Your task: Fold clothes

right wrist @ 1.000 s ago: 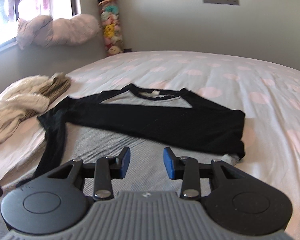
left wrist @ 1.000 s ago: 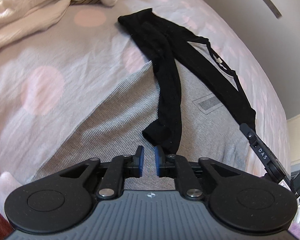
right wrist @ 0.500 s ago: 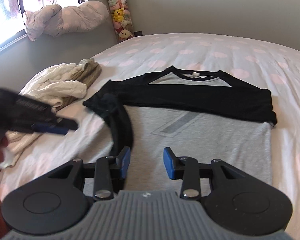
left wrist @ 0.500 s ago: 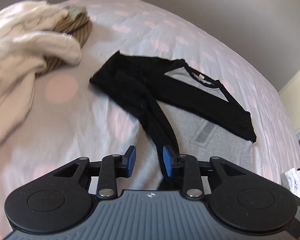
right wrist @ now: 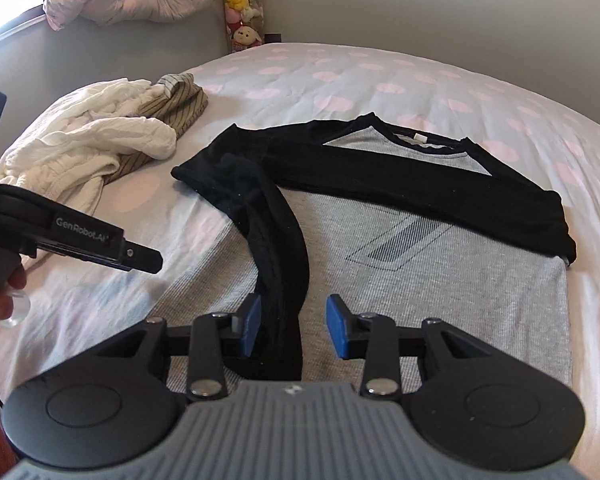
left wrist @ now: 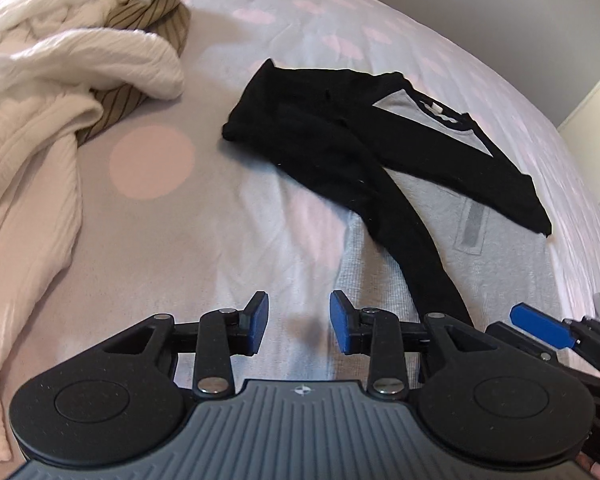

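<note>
Meanwhile, both grippers hung open over a raglan shirt [right wrist: 440,276] spread on the bed [right wrist: 380,72].

Across the middle of the right wrist view the grey shirt lay flat, one black sleeve [right wrist: 420,184] folded across its chest, the other sleeve [right wrist: 280,248] trailing down between the parted fingers of the right gripper [right wrist: 293,330] without being pinched. Fingers of the left gripper [left wrist: 299,328] stood apart over bare sheet, low centre of its frame. A cream garment [left wrist: 40,92] and a striped one [left wrist: 156,12] lay heaped at upper left.

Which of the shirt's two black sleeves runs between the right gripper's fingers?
The left-side sleeve, running down the grey body; the other sleeve lies folded across the chest.
</note>
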